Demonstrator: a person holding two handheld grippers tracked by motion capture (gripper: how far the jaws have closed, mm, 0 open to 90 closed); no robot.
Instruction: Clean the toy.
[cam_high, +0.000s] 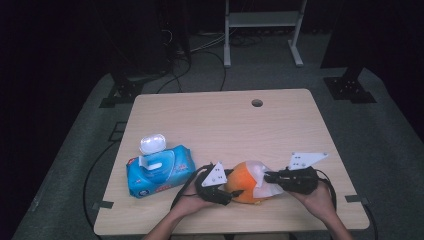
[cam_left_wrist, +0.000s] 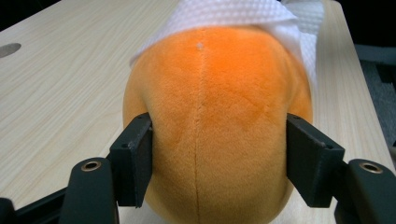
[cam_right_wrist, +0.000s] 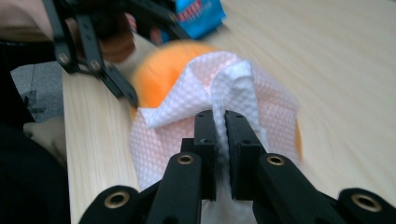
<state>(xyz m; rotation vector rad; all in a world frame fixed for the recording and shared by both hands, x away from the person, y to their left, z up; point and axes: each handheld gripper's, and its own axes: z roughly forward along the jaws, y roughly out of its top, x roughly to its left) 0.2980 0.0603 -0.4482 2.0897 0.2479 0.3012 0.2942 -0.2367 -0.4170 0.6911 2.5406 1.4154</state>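
Resting on the wooden surface (cam_high: 220, 120), all the items sit along the edge nearest the person. The surface carries a round hole (cam_high: 257, 103) at its far side, well apart from both hand-held grippers.

A blue pack of wet wipes (cam_high: 159, 172) lies just to the outer side of the left hand-held gripper (cam_high: 223, 190), with its white flip lid (cam_high: 152, 144) standing open.

An orange plush toy (cam_left_wrist: 215, 126) sits between the two hand-held grippers. The left hand-held gripper grasps it: its two black jaws press against opposite flanks of the toy, and the plush bulges slightly between them. The seam of the toy runs straight up the middle of the left gripper view. No earlier frame confirms any jaw motion, so none is recorded.

A white wipe (cam_right_wrist: 224, 98) is draped over the far half of the toy, as seen from the left hand-held gripper. The right hand-held gripper (cam_right_wrist: 220, 122) is clenched on a pinched fold of this wipe; its jaws stand almost together with the fabric rising between them. The rest of the wipe spreads over the orange plush just beyond those jaws.

The left hand (cam_high: 192, 204) and the right hand (cam_high: 316, 197) each hold their tool low over the surface.
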